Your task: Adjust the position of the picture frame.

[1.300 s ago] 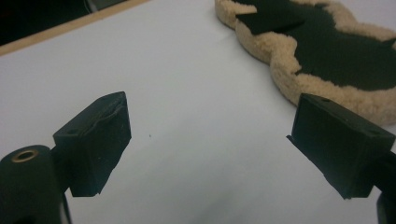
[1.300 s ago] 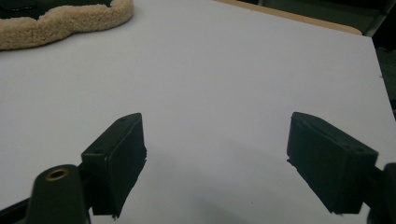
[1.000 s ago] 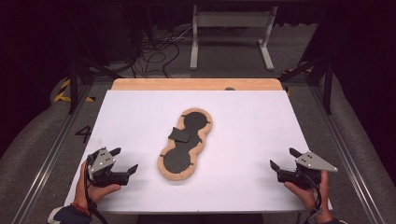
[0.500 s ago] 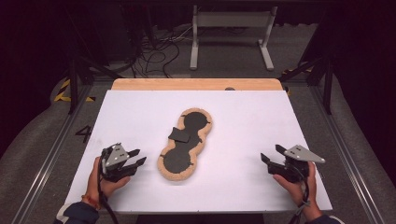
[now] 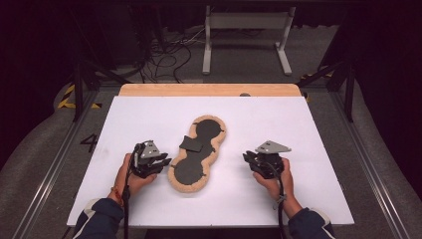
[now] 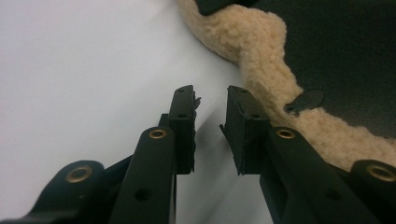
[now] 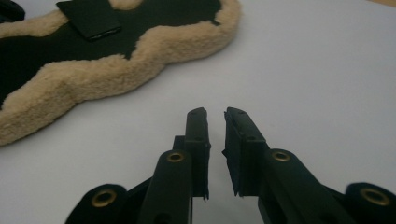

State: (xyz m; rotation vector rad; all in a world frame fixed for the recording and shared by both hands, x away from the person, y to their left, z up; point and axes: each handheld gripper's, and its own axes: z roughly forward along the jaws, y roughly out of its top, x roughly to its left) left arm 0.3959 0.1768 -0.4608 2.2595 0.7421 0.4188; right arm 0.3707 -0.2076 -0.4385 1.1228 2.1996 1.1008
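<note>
With both hand-held grippers narrowed to a slim empty gap after closing, the left hand-held gripper (image 5: 160,163) just beside the fleece-edged pad (image 5: 196,154) mid-table (image 5: 318,129) and the right hand-held gripper (image 5: 250,158) farther off, each should probably reopen before pinching its woolly rim.
</note>
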